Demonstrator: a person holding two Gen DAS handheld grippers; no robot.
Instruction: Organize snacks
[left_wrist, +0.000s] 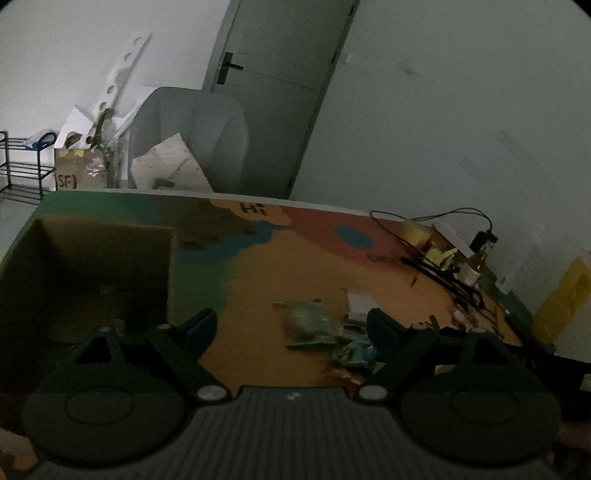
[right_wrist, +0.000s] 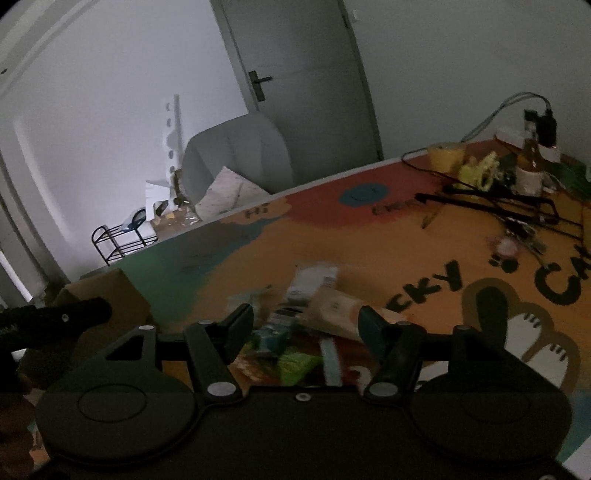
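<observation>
A loose pile of snack packets (left_wrist: 325, 328) lies on the colourful table mat (left_wrist: 280, 266). It also shows in the right wrist view (right_wrist: 306, 317), with a white packet (right_wrist: 314, 280), a tan packet (right_wrist: 340, 310) and green and blue ones (right_wrist: 284, 350). An open cardboard box (left_wrist: 92, 273) stands at the table's left; its corner shows in the right wrist view (right_wrist: 107, 295). My left gripper (left_wrist: 291, 325) is open and empty, above the mat between the box and the pile. My right gripper (right_wrist: 306, 325) is open and empty, just over the pile.
Black cables, a yellow cup (right_wrist: 443, 157), a bottle (right_wrist: 528, 166) and small clutter sit at the table's far right. A grey armchair (left_wrist: 195, 136), a door (left_wrist: 273, 74), a black rack (right_wrist: 118, 240) and boxes stand behind. My left gripper's dark body (right_wrist: 55, 317) shows at the right view's left.
</observation>
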